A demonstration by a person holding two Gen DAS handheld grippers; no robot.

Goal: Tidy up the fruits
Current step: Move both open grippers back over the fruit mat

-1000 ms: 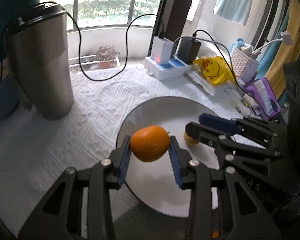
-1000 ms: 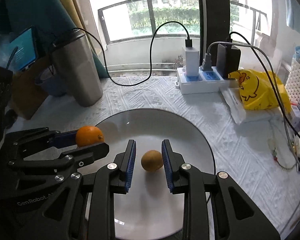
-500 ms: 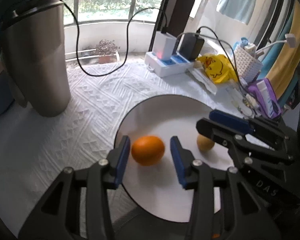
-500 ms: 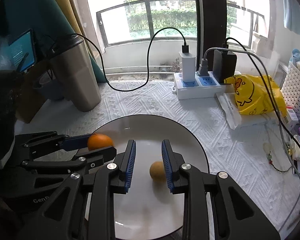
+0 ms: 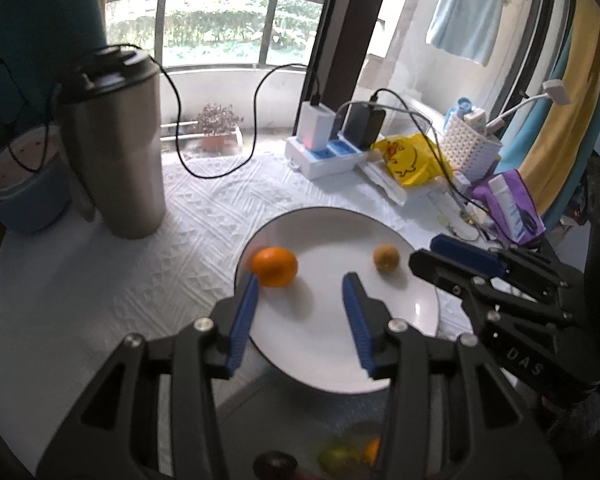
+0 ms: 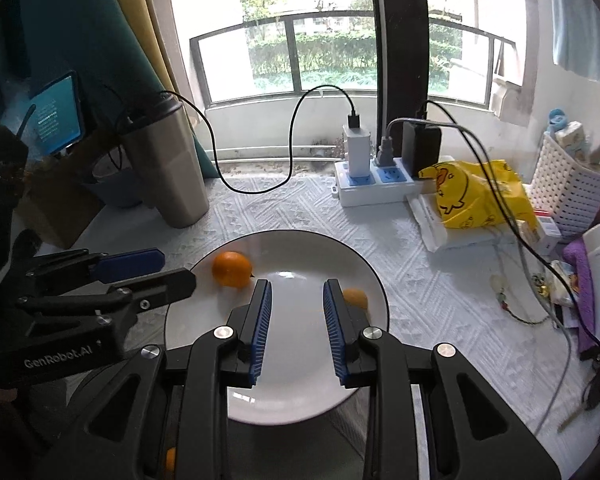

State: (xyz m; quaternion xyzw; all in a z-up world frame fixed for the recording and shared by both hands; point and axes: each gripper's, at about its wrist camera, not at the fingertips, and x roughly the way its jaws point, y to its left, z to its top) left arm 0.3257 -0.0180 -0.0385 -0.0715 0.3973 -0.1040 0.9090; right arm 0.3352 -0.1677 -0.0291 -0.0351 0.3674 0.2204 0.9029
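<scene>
A white plate [image 5: 332, 340] [image 6: 308, 252] lies on the white cloth. An orange [image 5: 274, 266] [image 6: 232, 274] rests on the plate's left side. On its right side is a small brown fruit [image 5: 386, 257] [image 6: 355, 298], partly behind a finger in the right wrist view. My left gripper [image 5: 302, 280] [image 6: 160, 270] hovers open just short of the orange, with nothing between its pads. My right gripper [image 6: 297, 285] [image 5: 426, 252] hangs over the plate's middle. Its jaws stand a narrow gap apart and hold nothing.
A steel tumbler [image 5: 116, 152] [image 6: 168, 172] stands at the back left beside a blue pot [image 5: 24, 192]. A power strip [image 5: 324, 156] with chargers and cables, a yellow bag [image 6: 476, 196] and a white basket [image 6: 568, 188] line the back right. Blurred fruits [image 5: 340, 456] show at the bottom edge.
My left gripper let go of the orange, which now lies on the plate. Both grippers drew back and up. The brown fruit is no longer between the right fingers.
</scene>
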